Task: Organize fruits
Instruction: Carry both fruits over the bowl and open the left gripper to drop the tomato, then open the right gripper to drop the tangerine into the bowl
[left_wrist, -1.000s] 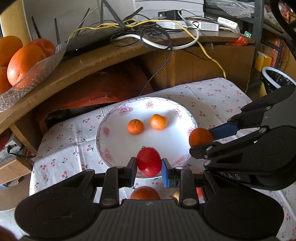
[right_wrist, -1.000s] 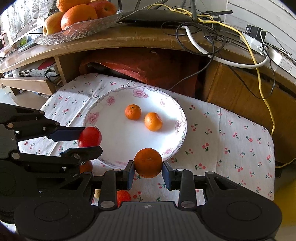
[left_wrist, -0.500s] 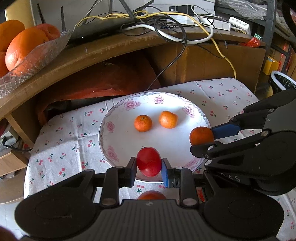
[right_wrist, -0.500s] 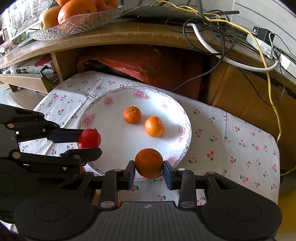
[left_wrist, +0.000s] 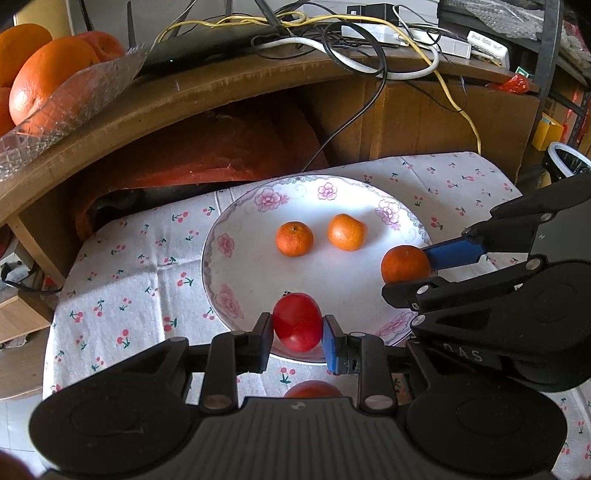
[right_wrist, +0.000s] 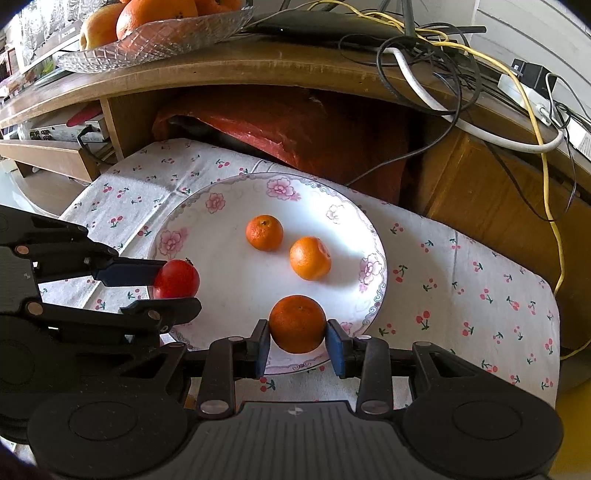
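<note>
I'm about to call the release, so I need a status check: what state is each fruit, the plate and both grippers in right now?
left gripper: shut on the red fruit, over the plate's near rim
red fruit: gripped
right gripper: shut on the orange
orange: gripped, over the near rim
two small oranges: resting loose on the plate, apart
plate: flat on the cloth

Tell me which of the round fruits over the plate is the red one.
The red fruit clamped in the left tool; the right tool grips an orange one, and the two loose on the plate are orange too.
</note>
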